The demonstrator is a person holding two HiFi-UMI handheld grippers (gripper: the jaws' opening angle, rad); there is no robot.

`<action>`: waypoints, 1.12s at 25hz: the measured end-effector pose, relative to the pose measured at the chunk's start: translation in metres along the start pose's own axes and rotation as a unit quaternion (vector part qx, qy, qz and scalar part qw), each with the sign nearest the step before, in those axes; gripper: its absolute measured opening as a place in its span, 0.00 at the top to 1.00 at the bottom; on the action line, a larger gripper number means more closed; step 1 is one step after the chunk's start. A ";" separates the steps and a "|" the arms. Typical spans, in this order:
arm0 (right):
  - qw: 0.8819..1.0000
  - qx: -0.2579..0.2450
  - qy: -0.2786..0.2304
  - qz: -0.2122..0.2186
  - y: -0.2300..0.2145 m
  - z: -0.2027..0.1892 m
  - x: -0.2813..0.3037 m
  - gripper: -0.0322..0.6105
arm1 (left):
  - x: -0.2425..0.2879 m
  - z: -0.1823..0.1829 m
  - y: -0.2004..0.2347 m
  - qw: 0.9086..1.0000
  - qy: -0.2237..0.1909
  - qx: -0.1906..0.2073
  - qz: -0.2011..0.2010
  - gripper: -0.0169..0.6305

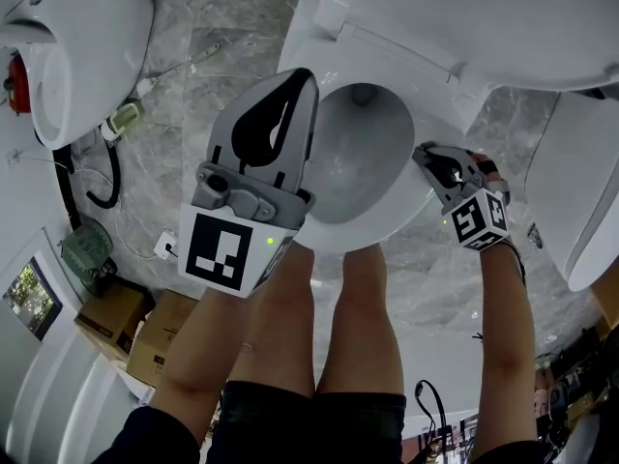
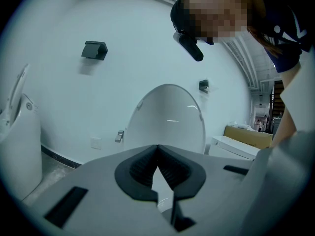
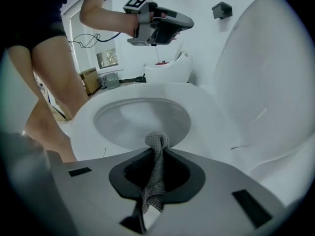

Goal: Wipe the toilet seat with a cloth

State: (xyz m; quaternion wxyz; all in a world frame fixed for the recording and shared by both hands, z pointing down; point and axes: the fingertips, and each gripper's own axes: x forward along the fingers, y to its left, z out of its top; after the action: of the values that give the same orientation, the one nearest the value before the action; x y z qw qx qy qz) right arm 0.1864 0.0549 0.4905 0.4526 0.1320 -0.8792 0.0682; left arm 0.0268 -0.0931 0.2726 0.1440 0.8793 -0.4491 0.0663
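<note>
The right gripper (image 1: 430, 160), pinching a grey knitted cloth (image 3: 157, 146), is nearer the white oval toilet seat (image 1: 404, 211), at its right rim just ahead, while the left gripper (image 1: 300, 77), pressed together and empty, hovers above the left rim.

Cardboard boxes (image 1: 155, 341) (side by side) on marble floor (image 1: 224, 77).

Holds the left gripper (image 1: 304, 77) up and forward at the end of the left forearm (image 1: 203, 356), jaws pressed together at the tips with nothing between. Reaches the right gripper (image 1: 423, 153) out lower on the right forearm (image 1: 505, 327), jaws clamped on a strip of grey knit cloth (image 3: 155, 176). Stands on bare legs (image 1: 363, 327) between both arms.
</note>
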 end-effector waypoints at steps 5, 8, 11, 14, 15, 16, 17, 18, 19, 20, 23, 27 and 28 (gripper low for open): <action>0.994 -0.053 -0.014 -0.094 -0.061 0.011 -0.007 0.86 | -0.006 -0.003 -0.001 1.000 0.000 0.000 0.005 0.95; 0.994 -0.024 -0.031 -0.103 -0.060 0.008 -0.009 0.86 | -0.008 -0.005 -0.004 1.000 -0.001 -0.003 0.005 0.95; 0.995 0.010 -0.032 -0.089 -0.040 0.003 -0.009 0.86 | -0.010 -0.006 -0.005 1.000 -0.001 -0.005 0.007 0.95; 0.997 0.047 -0.031 -0.057 -0.001 -0.002 -0.006 0.86 | -0.012 -0.005 -0.006 1.000 -0.004 -0.006 0.008 0.95; 0.997 0.056 -0.029 -0.041 0.016 -0.002 -0.004 0.86 | -0.012 -0.004 -0.006 1.000 -0.005 -0.007 0.008 0.95; 0.997 0.064 -0.028 -0.022 0.036 -0.001 -0.002 0.86 | -0.013 -0.003 -0.006 1.000 -0.006 -0.007 0.008 0.95; 0.997 0.071 -0.025 0.002 0.056 0.002 0.000 0.86 | -0.013 -0.002 -0.006 1.000 -0.006 -0.007 0.008 0.95; 0.997 0.075 -0.020 0.030 0.075 0.005 0.002 0.86 | -0.014 -0.001 -0.005 1.000 -0.006 -0.007 0.009 0.95; 0.995 0.076 -0.014 0.058 0.092 0.008 0.003 0.86 | -0.015 -0.001 -0.004 1.000 -0.006 -0.006 0.010 0.95; 0.994 0.072 -0.007 0.086 0.106 0.010 0.004 0.86 | -0.015 -0.001 -0.003 1.000 -0.006 -0.006 0.010 0.95; 0.992 0.019 0.022 0.125 0.118 0.010 0.007 0.86 | -0.017 -0.003 -0.001 1.000 -0.006 -0.006 0.011 0.95; 0.997 -0.025 0.067 0.035 0.047 0.003 0.018 0.86 | -0.023 -0.005 0.000 1.000 -0.004 -0.009 0.013 0.95; 0.996 -0.035 0.076 0.007 0.023 0.003 0.020 0.86 | -0.024 -0.007 0.001 1.000 -0.003 -0.009 0.013 0.95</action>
State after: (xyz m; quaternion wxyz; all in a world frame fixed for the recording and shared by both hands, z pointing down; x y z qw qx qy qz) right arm 0.1660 0.0727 0.5054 0.5217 0.1045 -0.8452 0.0506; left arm 0.0121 -0.0727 0.2731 0.1498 0.8721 -0.4618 0.0611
